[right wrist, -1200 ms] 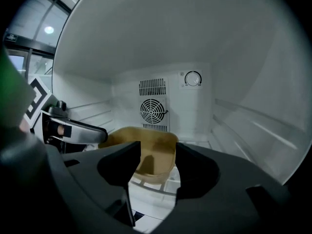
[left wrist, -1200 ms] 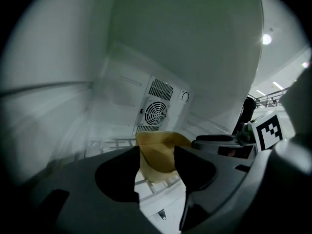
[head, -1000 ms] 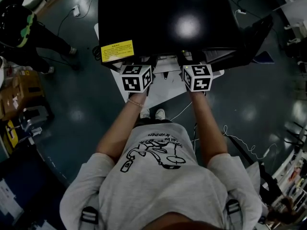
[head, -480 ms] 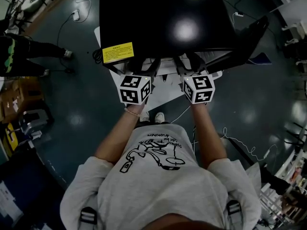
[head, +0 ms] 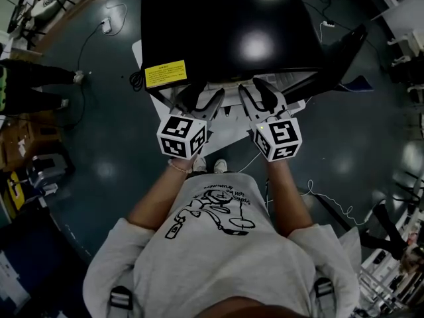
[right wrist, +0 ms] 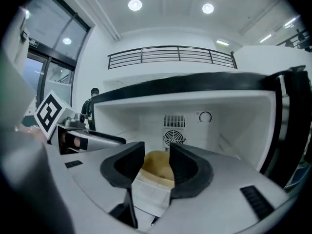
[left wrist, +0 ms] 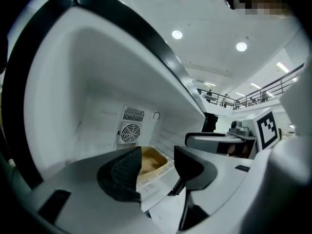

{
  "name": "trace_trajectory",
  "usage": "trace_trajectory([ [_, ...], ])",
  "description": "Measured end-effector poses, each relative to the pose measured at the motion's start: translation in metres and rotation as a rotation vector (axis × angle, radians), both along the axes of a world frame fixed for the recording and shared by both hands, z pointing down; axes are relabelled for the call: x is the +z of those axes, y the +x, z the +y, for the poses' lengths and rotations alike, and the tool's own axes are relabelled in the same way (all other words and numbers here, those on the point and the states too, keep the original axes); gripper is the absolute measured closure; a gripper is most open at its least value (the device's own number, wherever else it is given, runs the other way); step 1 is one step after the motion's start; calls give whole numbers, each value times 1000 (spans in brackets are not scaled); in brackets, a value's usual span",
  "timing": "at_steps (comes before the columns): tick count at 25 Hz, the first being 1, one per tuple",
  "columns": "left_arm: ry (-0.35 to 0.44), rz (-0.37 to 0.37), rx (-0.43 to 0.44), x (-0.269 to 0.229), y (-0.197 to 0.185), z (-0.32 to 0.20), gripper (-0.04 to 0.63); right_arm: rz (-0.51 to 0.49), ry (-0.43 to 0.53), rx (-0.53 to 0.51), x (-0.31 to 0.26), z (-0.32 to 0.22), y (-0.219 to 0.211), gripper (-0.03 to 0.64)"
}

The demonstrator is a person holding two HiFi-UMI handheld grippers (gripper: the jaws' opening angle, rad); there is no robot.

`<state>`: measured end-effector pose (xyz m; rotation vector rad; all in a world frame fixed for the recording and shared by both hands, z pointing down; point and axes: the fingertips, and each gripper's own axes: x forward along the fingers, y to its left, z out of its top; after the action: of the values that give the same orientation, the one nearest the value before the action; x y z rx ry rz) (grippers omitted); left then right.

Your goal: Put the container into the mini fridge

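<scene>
the mini fridge (head: 232, 25) stands on a counter (head: 224, 132), its door (head: 334, 53) swung open to the right. a label (head: 165, 73) sits on the fridge's top at the front left corner. the left claw (head: 202, 98) and right claw (head: 260, 95) are side by side just before the opening, left of the door. the right claw's jaws are closing with only a gap between them. the container (right wrist: 157, 164) lies beyond them on the fridge floor, in front of the fan grille (right wrist: 174, 138) on the back wall. a dial (right wrist: 205, 117) sits up and right of the grille.
</scene>
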<state>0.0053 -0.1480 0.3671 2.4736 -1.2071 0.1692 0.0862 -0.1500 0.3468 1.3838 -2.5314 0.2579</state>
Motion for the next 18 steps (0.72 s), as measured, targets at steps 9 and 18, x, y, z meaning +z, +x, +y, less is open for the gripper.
trace_trajectory([
  [9,58,15,39,-29,2,26,388,-8,28,-37,-25,27,-6,459],
  [18,105,20,79,-52,8,46,390,-25,51,-73,-46,50,-11,473],
])
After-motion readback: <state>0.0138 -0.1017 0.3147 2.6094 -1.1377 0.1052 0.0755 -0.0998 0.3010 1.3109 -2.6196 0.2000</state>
